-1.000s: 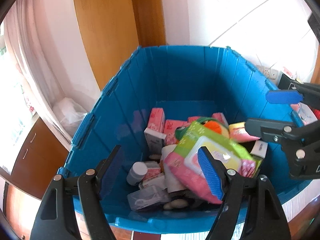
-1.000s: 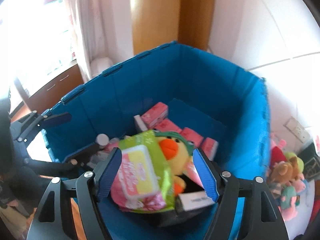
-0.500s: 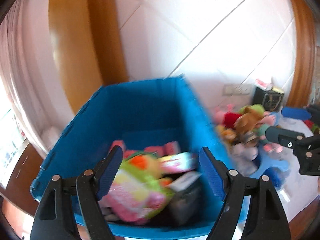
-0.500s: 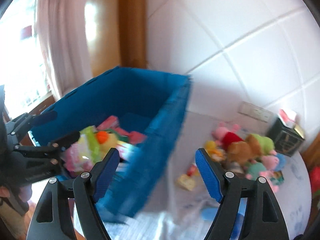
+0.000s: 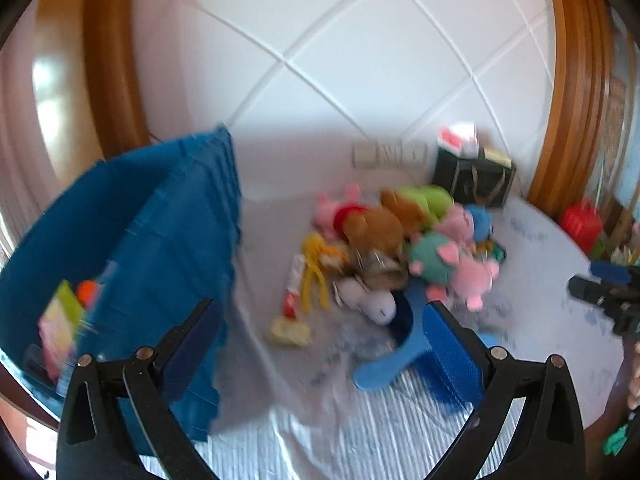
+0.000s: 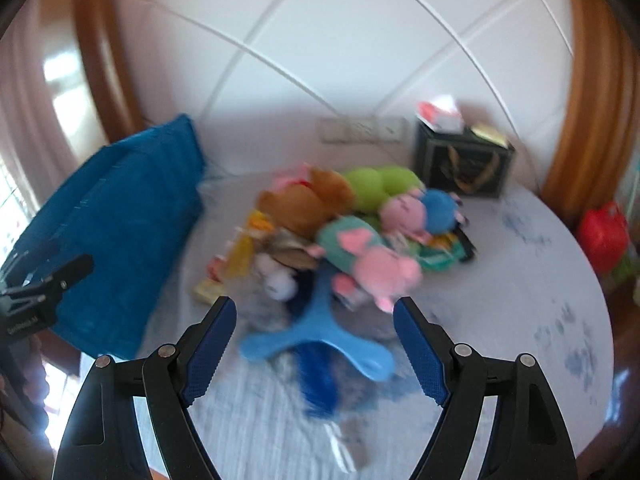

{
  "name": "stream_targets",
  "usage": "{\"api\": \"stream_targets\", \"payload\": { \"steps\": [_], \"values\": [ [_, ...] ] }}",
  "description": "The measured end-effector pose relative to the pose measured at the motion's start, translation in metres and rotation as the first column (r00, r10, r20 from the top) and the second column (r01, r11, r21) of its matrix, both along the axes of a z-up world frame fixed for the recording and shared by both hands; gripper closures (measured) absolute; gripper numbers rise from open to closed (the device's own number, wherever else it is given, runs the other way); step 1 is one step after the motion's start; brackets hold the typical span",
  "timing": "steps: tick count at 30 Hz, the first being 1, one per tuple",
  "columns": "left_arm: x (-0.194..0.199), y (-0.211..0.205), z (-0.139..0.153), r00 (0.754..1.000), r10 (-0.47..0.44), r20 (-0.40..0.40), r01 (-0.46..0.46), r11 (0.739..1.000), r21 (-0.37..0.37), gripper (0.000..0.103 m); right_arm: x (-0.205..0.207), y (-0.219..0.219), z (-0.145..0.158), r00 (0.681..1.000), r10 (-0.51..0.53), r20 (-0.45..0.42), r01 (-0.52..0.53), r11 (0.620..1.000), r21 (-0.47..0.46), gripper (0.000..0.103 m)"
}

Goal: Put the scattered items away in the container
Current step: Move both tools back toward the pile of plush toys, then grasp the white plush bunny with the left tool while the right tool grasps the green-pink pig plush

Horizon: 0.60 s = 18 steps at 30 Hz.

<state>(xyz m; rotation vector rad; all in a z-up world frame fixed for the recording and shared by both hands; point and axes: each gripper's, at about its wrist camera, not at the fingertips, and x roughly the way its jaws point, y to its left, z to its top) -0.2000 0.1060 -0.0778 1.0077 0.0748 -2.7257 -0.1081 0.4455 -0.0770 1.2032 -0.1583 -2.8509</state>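
Observation:
The blue bin (image 5: pixel 172 240) stands at the left with a green-and-pink wipes pack (image 5: pixel 60 320) inside. Right of it lies a blurred pile of plush toys (image 5: pixel 400 232) on the pale cloth. It includes a pink pig (image 6: pixel 384 272) and a white plush (image 5: pixel 372 300), with a blue three-armed plastic piece (image 6: pixel 316 336) in front. My left gripper (image 5: pixel 320 306) hangs before the pile. Its jaws are opening, with nothing between them. My right gripper (image 6: pixel 313 300) is open and empty above the blue piece. It also shows as the right gripper (image 5: pixel 604 284) at the left wrist view's edge.
A black gift bag (image 6: pixel 464 168) with boxes on top stands at the back by the wall sockets (image 5: pixel 390 154). A red object (image 6: pixel 604 236) sits beyond the round table's right edge. A small yellowish packet (image 5: pixel 290 332) and a red-white tube (image 5: pixel 294 284) lie between bin and pile.
Both grippers have swung right, from over the bin to the toy pile. The wipes pack stayed in the bin. The left jaws stand wider than before.

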Motion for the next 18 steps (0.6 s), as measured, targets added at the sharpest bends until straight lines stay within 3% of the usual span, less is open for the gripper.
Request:
{"api": "stream_targets", "payload": {
  "steps": [6,11,18],
  "values": [
    [-0.025,0.025,-0.031,0.997,-0.025,0.072,0.027,1.0,-0.016,0.001,-0.006,0.048,-0.028,0.995,-0.082,0.056,0.084,0.996,-0.031,0.022],
    [-0.055,0.019,-0.058,0.993,-0.048,0.104,0.044,0.998,0.043,0.001,-0.019,0.057,-0.042,0.987,-0.118,0.108,0.119,0.993,-0.001,0.022],
    [-0.09,0.014,-0.089,0.986,-0.029,0.164,0.021,0.998,0.052,0.001,-0.055,0.069,-0.076,0.978,-0.125,0.167,0.131,0.991,-0.024,0.022]
  ]
}}
